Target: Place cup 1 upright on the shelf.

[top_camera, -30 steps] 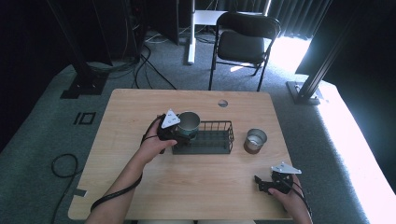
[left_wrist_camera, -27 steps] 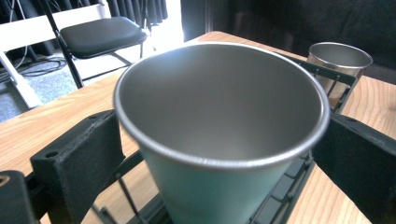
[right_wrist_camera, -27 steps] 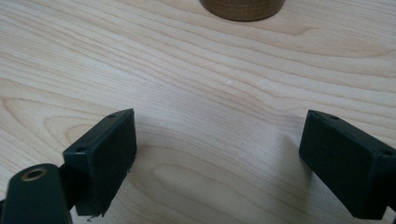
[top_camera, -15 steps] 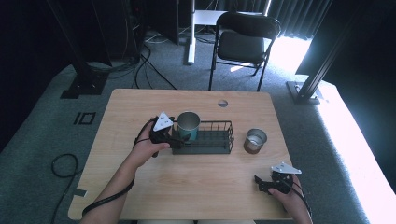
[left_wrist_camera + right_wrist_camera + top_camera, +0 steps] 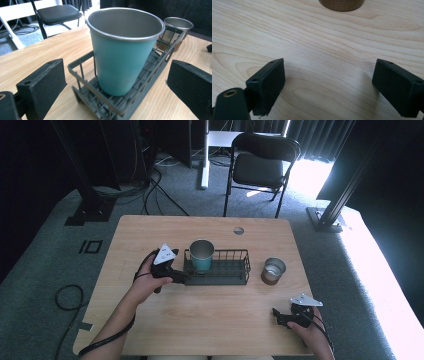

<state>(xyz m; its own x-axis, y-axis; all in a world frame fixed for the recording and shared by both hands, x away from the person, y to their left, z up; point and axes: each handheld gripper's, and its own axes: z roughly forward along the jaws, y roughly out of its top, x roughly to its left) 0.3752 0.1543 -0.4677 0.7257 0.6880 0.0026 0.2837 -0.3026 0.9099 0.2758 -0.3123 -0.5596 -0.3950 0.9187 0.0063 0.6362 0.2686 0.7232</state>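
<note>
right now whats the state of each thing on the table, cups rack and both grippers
teal cup: upright, empty, standing in the rack's left end
wire rack: flat on the table, holding one cup
brown cup: upright on the table, right of the rack, apart from it
left gripper: open, at the rack's left end
right gripper: open, low over bare table

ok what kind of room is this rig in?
Looks like a lab or workshop data-collection setup, not a home: a bare wooden table on grey carpet, black metal stands with loose cables on the floor, and a folding chair behind.
</note>
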